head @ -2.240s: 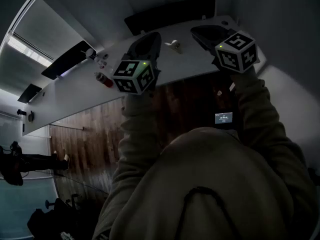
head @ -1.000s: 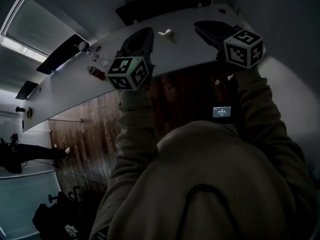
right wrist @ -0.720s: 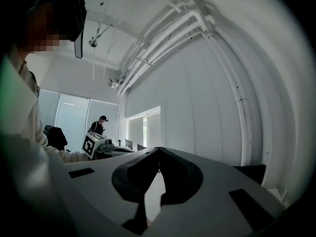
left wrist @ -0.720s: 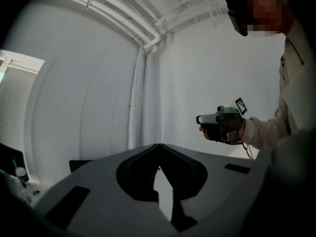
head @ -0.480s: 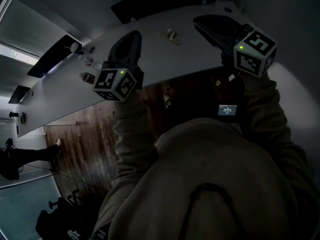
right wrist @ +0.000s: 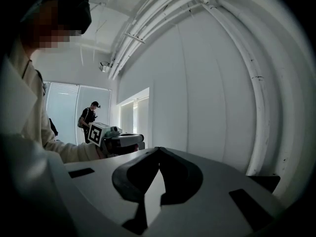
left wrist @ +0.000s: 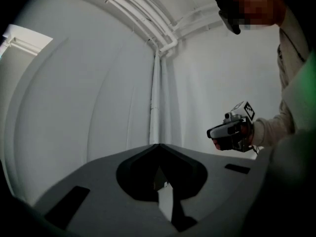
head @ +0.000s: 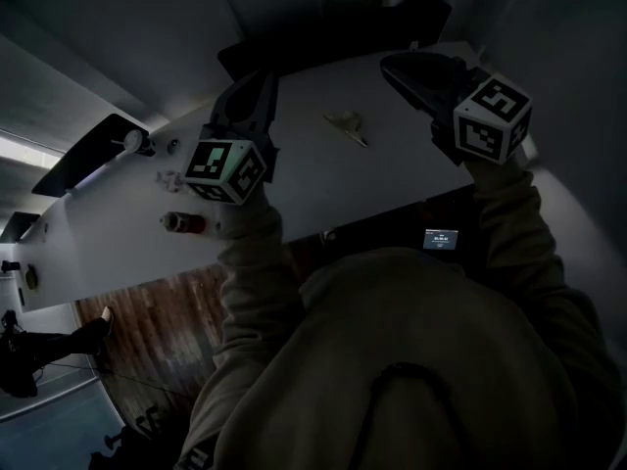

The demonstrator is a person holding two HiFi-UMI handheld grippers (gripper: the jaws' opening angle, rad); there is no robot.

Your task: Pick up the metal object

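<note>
In the head view a small pale metal object [head: 346, 124] lies on the white table [head: 294, 199], between my two grippers and clear of both. My left gripper [head: 263, 78] is held above the table to the object's left, jaws together and empty. My right gripper [head: 390, 62] hovers to the object's right, also shut with nothing in it. Each gripper view looks level at white walls, not at the table. The left gripper [left wrist: 158, 146] view catches the right gripper [left wrist: 232, 131]. The right gripper [right wrist: 159, 148] view catches the left gripper [right wrist: 116, 139].
A red cylindrical item [head: 184, 223] and small pale bits [head: 167, 178] lie on the table's left part. A dark chair back [head: 323, 42] stands behind the far edge. A wooden floor [head: 147, 306] shows below the near edge. Another person [right wrist: 88, 117] stands far off by windows.
Both grippers have swept sideways across the room over the table. The table now sits lower and nearer in the head view, and the metal object lies closer, between the grippers. Both stay shut.
</note>
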